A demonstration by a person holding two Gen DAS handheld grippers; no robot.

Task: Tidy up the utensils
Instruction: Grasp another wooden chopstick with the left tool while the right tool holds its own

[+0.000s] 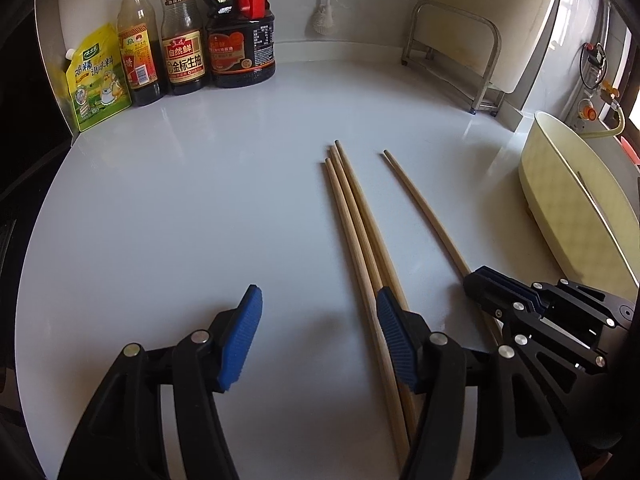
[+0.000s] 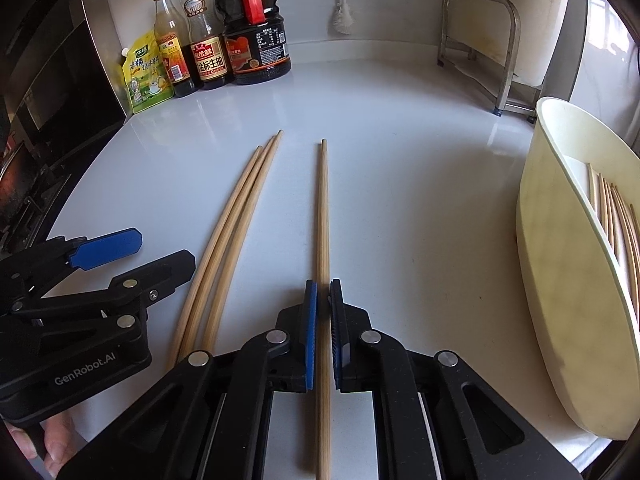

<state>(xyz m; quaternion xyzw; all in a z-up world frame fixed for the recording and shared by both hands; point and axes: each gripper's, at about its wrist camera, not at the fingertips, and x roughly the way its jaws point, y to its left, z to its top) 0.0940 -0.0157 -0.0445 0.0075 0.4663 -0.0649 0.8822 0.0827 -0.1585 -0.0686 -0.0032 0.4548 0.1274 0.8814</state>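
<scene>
On the white countertop (image 2: 400, 168) lie four wooden chopsticks. Three of them form a bundle (image 2: 240, 208) lying side by side and touching, tips aimed toward 12 o'clock in the left wrist view. The fourth, a single chopstick (image 2: 323, 216), lies apart at the bundle's 3 o'clock side.

The right gripper (image 2: 323, 292) is pressed together on that single chopstick: both blue pads touch its sides near the thick end, and the stick runs straight out toward 12 o'clock in the right wrist view.

The left gripper (image 1: 318, 300) stands spread, nothing between its pads. Its right finger (image 1: 394, 328) sits over the bundle's thick ends; whether it touches them cannot be told. Its left finger (image 1: 244, 324) is over bare counter.

At 3 o'clock in the right wrist view stands a cream utensil holder (image 2: 560, 280) with more chopsticks (image 2: 618, 224) inside it.

At 11 o'clock, against the wall, stand a yellow seasoning pouch (image 2: 146, 76), a yellow-capped vinegar bottle (image 2: 170, 44), a soy sauce bottle (image 2: 206, 40) and a large dark jug with a red handle (image 2: 256, 36). At 1 o'clock stands a metal rack (image 2: 484, 44).
</scene>
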